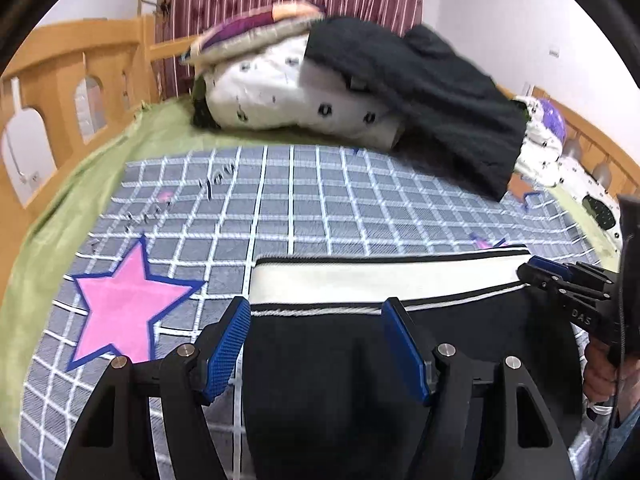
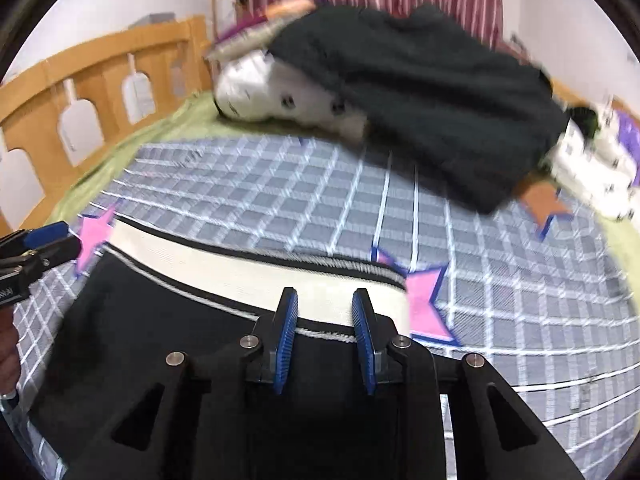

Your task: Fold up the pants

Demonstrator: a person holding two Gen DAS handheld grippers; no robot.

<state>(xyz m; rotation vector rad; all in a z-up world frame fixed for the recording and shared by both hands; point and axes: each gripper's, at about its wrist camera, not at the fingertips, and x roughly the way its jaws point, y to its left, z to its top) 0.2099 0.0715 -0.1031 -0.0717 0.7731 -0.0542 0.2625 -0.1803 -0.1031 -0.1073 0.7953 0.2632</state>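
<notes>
checked bedspread (image 1: 328, 200) holds black, white-waistbanded pants (image 1: 360, 360).

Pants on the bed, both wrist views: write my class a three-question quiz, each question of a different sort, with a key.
1. True or false: the left gripper is open.
2. The waistband of the pants is: A red, B cream, C green.
3. Fill in: beside the pants, the grid blanket shows a pink ____.

Key: 1 true; 2 B; 3 star.
</notes>
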